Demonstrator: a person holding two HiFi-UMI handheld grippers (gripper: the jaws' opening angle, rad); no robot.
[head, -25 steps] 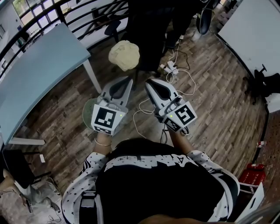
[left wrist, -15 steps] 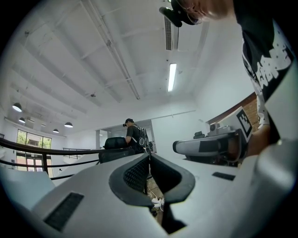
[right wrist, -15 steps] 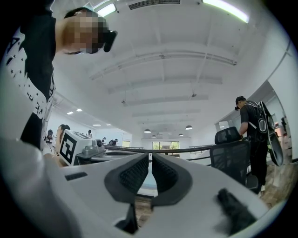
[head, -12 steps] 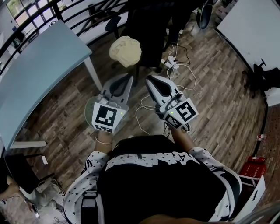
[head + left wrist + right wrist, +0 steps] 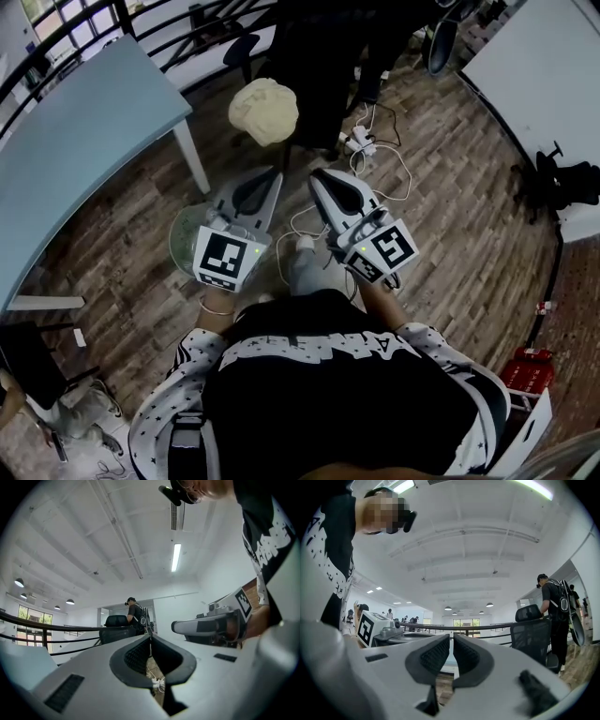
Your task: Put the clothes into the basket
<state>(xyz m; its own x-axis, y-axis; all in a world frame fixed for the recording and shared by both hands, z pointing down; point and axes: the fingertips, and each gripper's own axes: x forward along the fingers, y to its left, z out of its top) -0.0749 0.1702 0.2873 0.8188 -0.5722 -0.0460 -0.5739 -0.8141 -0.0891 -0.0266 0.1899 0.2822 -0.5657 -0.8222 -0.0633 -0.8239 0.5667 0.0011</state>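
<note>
Wooden floor (image 5: 459,197) spreads below you, with a pale blue table (image 5: 84,150) at ten o'clock. Your left hand-held gripper (image 5: 273,176) and right hand-held gripper (image 5: 317,176) are both clenched on nothing, side by side. A cream bundle (image 5: 263,110), probably the clothes, sits at twelve o'clock, apart from both. What may be a green basket (image 5: 178,239) shows at nine o'clock, partly under your left one. I judge nothing is loaded yet.

Head camera is looking steeply down over the wearer (image 5: 337,394), close above the left gripper (image 5: 273,174) and right gripper (image 5: 317,176), both pointing toward twelve o'clock. Each gripper camera is peering level along its own jaws, both sharing the standing person (image 5: 135,613) beyond.
</note>
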